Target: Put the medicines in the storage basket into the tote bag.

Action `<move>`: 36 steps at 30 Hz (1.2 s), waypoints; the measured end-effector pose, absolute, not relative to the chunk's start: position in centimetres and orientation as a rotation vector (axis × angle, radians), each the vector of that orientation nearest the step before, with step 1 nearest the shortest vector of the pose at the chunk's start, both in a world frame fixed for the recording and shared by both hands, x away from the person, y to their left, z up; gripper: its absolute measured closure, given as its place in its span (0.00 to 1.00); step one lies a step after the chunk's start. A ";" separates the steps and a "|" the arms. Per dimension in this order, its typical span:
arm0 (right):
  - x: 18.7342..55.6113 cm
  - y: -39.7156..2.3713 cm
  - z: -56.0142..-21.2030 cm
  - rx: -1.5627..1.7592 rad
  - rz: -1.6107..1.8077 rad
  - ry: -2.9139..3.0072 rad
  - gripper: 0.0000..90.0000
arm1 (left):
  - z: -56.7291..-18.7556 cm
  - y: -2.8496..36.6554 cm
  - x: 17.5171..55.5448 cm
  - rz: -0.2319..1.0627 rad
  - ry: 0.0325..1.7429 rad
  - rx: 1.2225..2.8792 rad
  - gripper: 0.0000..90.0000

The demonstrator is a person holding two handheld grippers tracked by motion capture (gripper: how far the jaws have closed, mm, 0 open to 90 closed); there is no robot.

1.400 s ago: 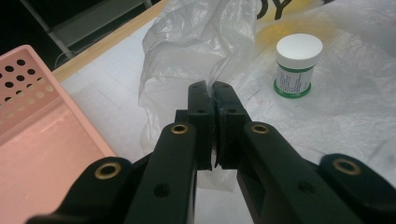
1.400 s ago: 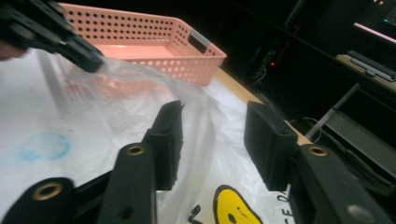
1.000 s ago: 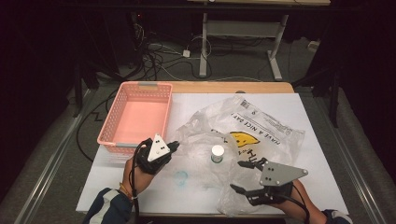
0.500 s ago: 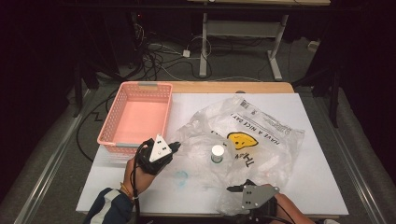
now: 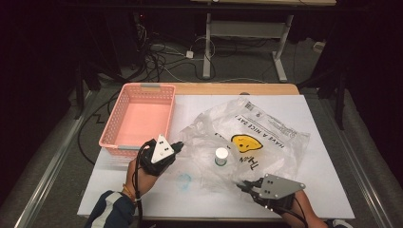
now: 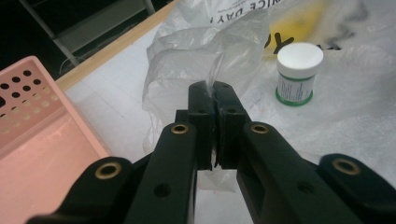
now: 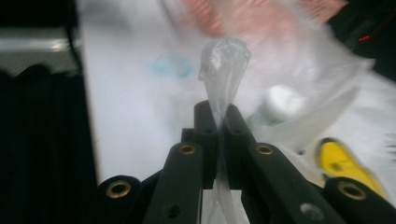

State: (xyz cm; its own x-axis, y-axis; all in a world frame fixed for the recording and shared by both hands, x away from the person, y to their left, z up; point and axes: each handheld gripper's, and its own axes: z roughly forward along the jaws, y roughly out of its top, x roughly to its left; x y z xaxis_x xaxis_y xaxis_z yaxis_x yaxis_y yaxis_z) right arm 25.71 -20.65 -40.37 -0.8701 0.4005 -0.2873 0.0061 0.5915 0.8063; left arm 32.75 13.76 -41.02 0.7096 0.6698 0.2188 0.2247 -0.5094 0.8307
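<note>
Near the tabletop's front edge, the right tool (image 5: 243,186), its jaws just closing, is pinching the plastic bag (image 5: 256,137); the left tool (image 5: 178,145) is clamping its other edge. Pulling apart risks tearing the film or toppling the jar (image 5: 221,156) standing mid-tabletop.

pink basket (image 5: 138,118), clear bag (image 5: 266,142) — yellow smiley

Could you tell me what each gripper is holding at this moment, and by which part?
Both hold the plastic bag: the left gripper pinches its left edge, the right gripper, just closed, a fold at its near edge.
</note>
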 end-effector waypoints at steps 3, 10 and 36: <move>26.2 -21.2 -39.3 0.356 1.239 2.284 0.99 | -40.6 13.5 33.0 0.684 0.673 2.059 0.94; 28.3 -22.7 -37.5 0.428 1.259 2.119 1.00 | -39.4 12.9 33.7 0.710 0.646 2.030 0.94; 33.2 -28.1 -33.5 0.656 1.243 1.786 1.00 | -35.8 11.9 35.6 0.766 0.641 1.888 0.94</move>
State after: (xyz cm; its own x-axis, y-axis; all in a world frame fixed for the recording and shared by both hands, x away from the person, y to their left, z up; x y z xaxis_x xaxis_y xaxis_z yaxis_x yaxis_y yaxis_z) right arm 33.17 -28.11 -33.50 -0.5088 0.7907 -0.3404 -0.0442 0.3709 0.9276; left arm 35.60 11.88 -35.80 0.6641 0.7105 0.2329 0.1046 -0.3968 0.9119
